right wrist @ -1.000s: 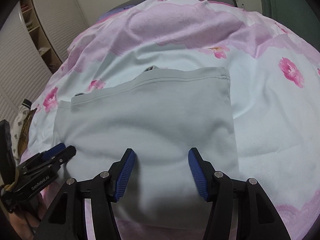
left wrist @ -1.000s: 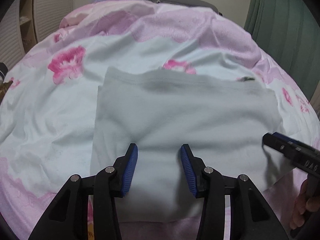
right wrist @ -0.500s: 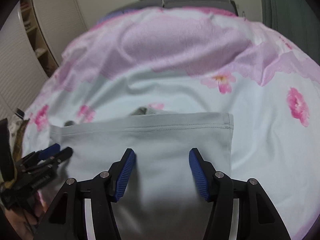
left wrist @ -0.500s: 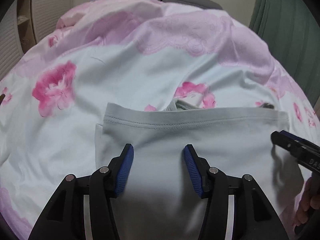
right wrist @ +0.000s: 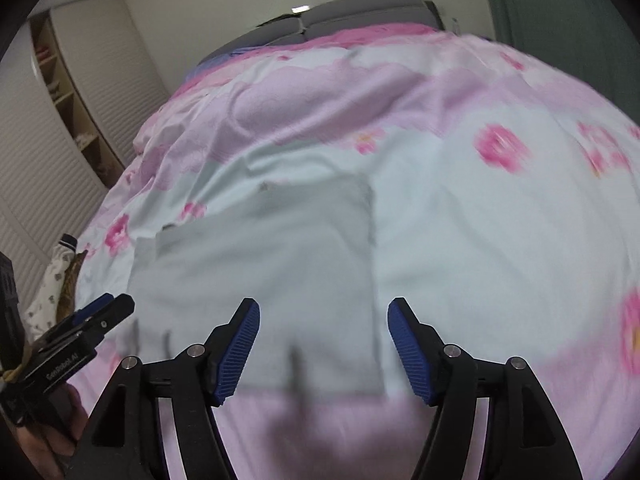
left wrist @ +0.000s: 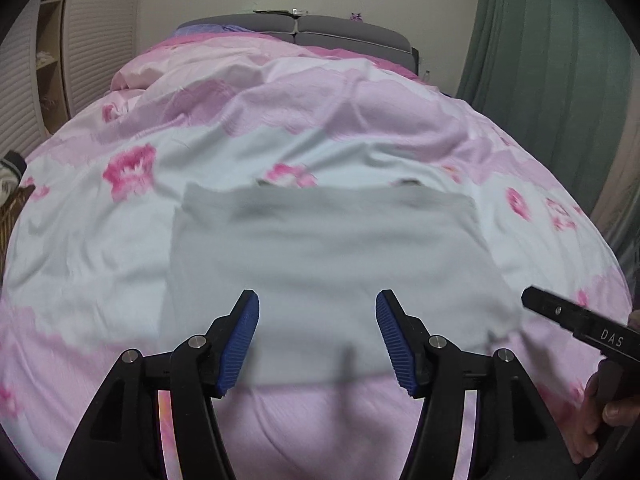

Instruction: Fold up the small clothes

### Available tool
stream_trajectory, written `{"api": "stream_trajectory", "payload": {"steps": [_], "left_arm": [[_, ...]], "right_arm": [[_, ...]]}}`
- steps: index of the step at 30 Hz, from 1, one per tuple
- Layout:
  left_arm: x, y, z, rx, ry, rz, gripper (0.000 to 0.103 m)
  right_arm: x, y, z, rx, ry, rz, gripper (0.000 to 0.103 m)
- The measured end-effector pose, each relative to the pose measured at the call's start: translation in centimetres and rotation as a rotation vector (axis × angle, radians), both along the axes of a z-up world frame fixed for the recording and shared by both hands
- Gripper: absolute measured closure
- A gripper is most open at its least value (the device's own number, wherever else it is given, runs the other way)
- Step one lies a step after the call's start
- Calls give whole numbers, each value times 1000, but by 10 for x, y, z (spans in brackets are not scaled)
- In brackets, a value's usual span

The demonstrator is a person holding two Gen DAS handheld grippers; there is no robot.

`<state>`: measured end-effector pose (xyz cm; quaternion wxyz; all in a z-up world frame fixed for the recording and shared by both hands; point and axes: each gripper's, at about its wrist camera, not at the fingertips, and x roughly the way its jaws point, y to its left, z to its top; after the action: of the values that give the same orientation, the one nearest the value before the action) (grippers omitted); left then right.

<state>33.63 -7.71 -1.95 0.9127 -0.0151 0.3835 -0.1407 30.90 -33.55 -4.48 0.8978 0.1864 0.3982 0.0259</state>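
A pale grey folded garment (left wrist: 320, 264) lies flat on the bed as a neat rectangle, with its stitched hem at the far side. My left gripper (left wrist: 318, 344) hovers over the garment's near edge, its jaws opening and nothing between the blue pads (left wrist: 240, 340). In the right wrist view the same garment (right wrist: 260, 280) sits left of centre. My right gripper (right wrist: 324, 348) hangs above its near right corner, jaws also opening and empty. Each gripper shows in the other's view: the right one (left wrist: 580, 320) at the garment's right edge, the left one (right wrist: 100, 312) at its left edge.
The bed is covered by a pink and pale blue flowered quilt (left wrist: 120, 240). A grey headboard (left wrist: 340, 32) stands at the far end, a green curtain (left wrist: 540, 60) on the right, and slatted wardrobe doors (right wrist: 100, 80) on the left. Patterned clothes (right wrist: 52, 280) lie at the bed's left edge.
Both grippers have drawn back and risen from the garment, so its whole outline now shows. Both pairs of jaws stand wider apart than before.
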Motion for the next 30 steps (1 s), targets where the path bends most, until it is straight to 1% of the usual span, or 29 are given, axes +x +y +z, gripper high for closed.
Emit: {"api": "stream_trajectory", "payload": {"steps": [4,5,8,12,15,20,24,25,28,30], "left_arm": [[-32,-13,-9,23,2,-15,43],[-37,-16,-11,29,7,-18,43],[-43,-19,-18,38,27,-21,43],[-47,-17,-19,42,35,-3,43],[-48,-16,-17,47,28,5,43],[-48,-13,-14,46,25,12,43],[-46,-10,-14,49,22,15,43],[-46,-9,-15,49,22,18,43],[-46,-5,-16,44,26,25,43],[-45,-2,-15,42,24,29,43]], "right_arm": [[-25,-17,-21,161,53,-21,35],[-26,-18,-26,186,62,-19,35],[-23,-19,-39,289,71,8,35],[-5,-17,-59,433,101,33,35],[2,-16,-64,464,99,27,35],[14,-14,-70,488,84,18,35],[16,-28,-81,595,40,-24,35],[16,-30,-82,609,31,-30,35],[12,-30,-79,616,1,-34,35],[10,-30,-75,615,-28,-26,40]]}}
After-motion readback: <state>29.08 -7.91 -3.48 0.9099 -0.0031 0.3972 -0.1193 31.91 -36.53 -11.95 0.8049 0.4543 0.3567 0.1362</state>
